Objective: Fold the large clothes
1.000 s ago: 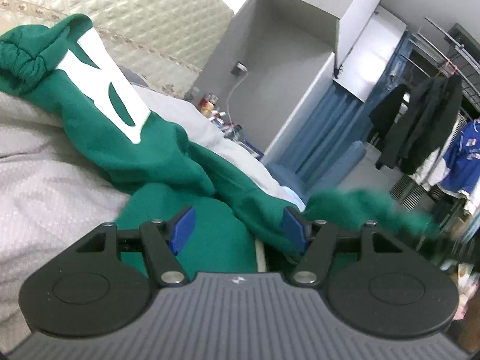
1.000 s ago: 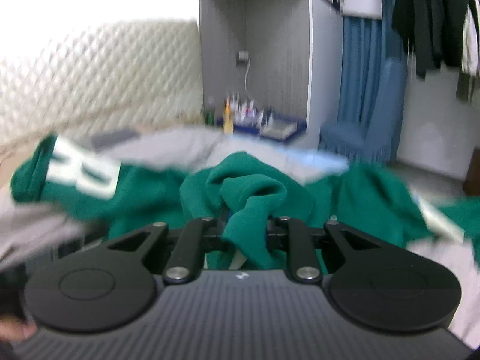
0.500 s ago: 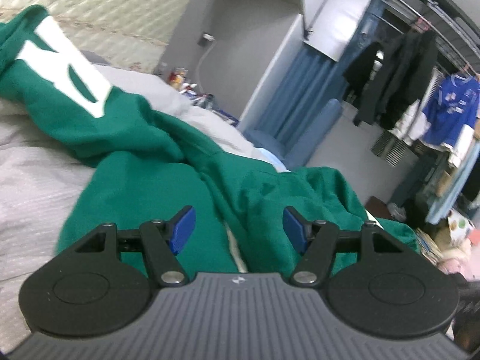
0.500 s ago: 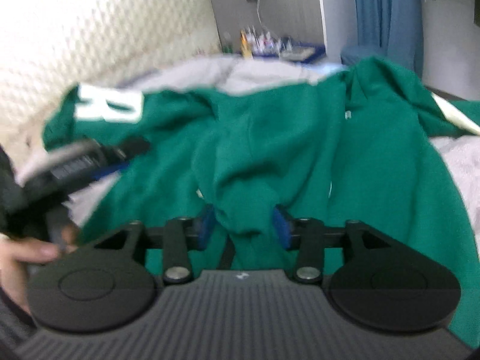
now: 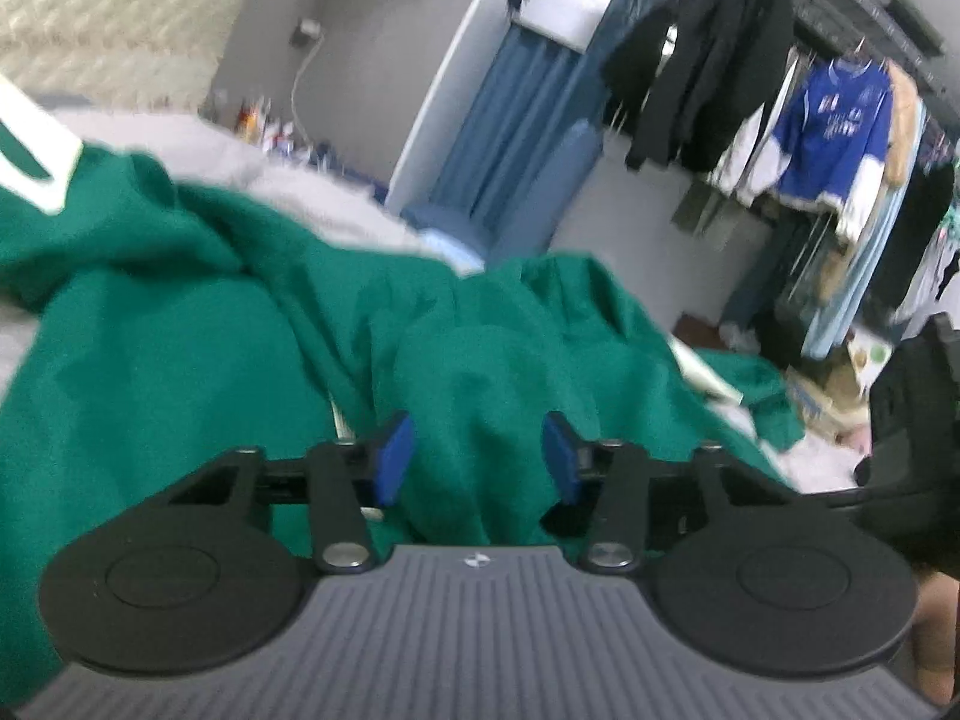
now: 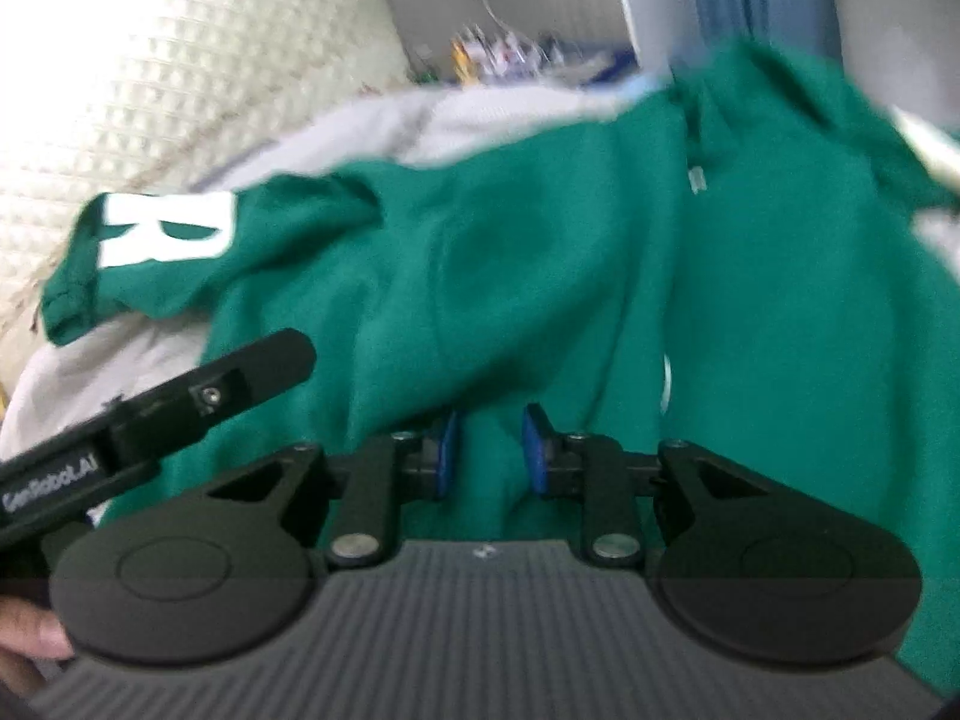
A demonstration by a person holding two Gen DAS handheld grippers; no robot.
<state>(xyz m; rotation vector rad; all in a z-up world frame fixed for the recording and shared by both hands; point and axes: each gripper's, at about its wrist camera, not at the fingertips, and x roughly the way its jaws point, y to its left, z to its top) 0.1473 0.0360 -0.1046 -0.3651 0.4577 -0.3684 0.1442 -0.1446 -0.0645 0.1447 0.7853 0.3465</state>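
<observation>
Two grippers work on one green sweatshirt [image 6: 540, 276] that lies crumpled on a bed with a grey cover [image 6: 456, 120]. The left gripper [image 5: 477, 459] has a thick fold of the green cloth between its blue pads [image 5: 393, 459]. Its jaws have just been closing, and the cloth fills the gap from pad to pad, so it grasps this fold. The right gripper [image 6: 486, 453] also has green cloth between its blue pads [image 6: 534, 456]. Its jaws have just been closing too, they stand narrow, and they pinch the fold.

In the right wrist view, one sleeve with a large white letter [image 6: 165, 228] stretches toward the quilted cream headboard [image 6: 180, 72], and the black body of the other gripper comes in from the left, beside a bare fingertip [image 6: 30, 642]. In the left wrist view, dark jackets [image 5: 702, 72] and a blue and white shirt [image 5: 834, 120] hang on a rail behind the bed, near a blue curtain [image 5: 516, 120]. Both views are blurred.
</observation>
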